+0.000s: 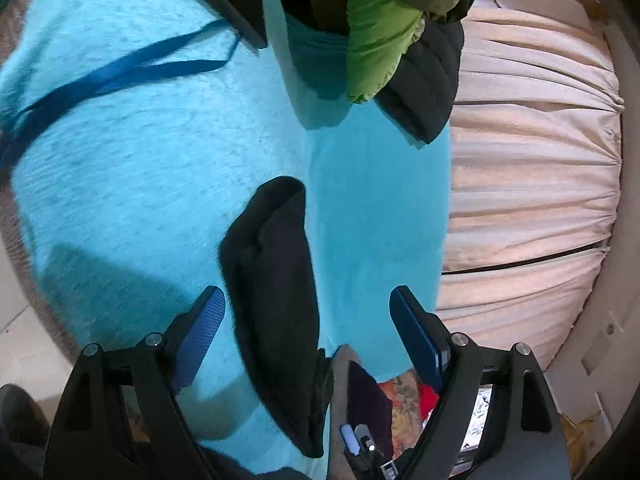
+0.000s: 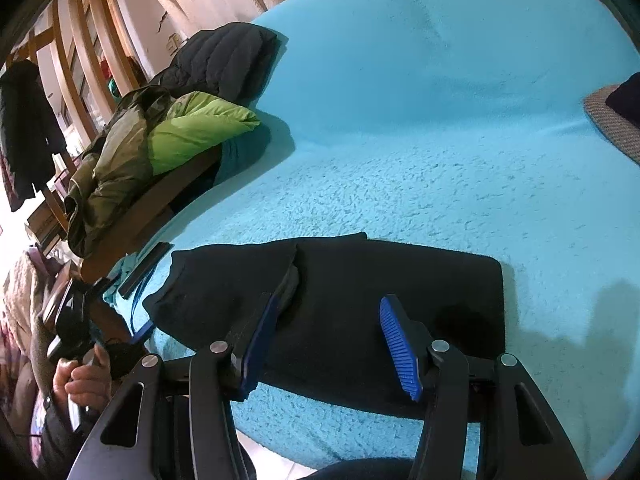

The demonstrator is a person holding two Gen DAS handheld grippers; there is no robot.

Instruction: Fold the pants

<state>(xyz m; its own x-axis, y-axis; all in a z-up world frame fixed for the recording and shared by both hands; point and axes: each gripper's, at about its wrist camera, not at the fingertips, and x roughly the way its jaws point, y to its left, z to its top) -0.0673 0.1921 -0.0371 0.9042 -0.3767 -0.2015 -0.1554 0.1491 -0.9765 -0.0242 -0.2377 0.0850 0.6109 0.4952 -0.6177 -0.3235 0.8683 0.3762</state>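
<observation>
On blanket [image 2: 440, 120], folded pants [image 2: 360, 300] — claws [image 2: 328, 344] apart

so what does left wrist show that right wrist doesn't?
Left wrist only: a dark blue strap lying on the blanket, and the pleated beige curtain at the side. Right wrist only: the pants' full folded outline, the person's hand, and a dark coat hanging in the background. Both: the black pants on the turquoise blanket, the green jacket, and open jaws on the left gripper and right gripper.
</observation>
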